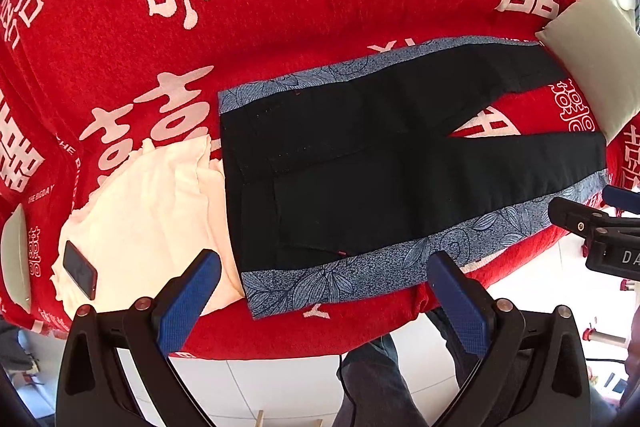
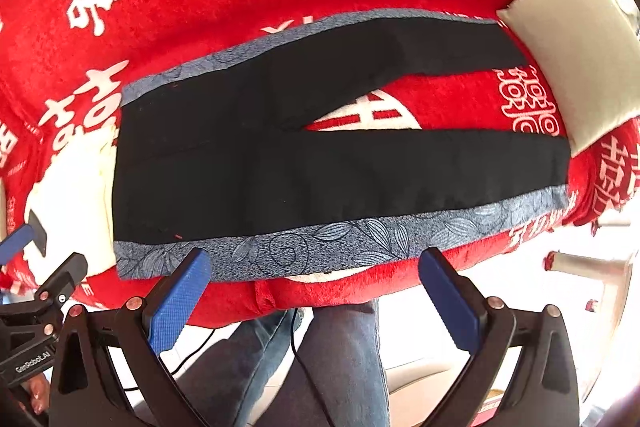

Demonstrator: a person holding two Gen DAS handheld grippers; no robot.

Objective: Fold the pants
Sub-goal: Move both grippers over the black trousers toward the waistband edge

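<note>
Black pants [image 1: 352, 155] with blue floral side stripes lie flat and spread on a red bed cover, waist to the left, two legs splayed to the right. In the right wrist view the same pants [image 2: 280, 167] fill the middle. My left gripper [image 1: 324, 275] hovers open above the near edge by the waist, nothing between its blue pads. My right gripper [image 2: 316, 275] is also open, above the near floral stripe [image 2: 320, 247] of the lower leg. The right gripper's body [image 1: 600, 235] shows at the left view's right edge.
A cream cloth [image 1: 152, 211] lies left of the waist with a dark phone [image 1: 80, 269] on it. A white pillow [image 1: 596, 55] touches the leg ends at right. A person's jeans-clad legs [image 2: 320, 355] stand at the bed's near edge over white floor tiles.
</note>
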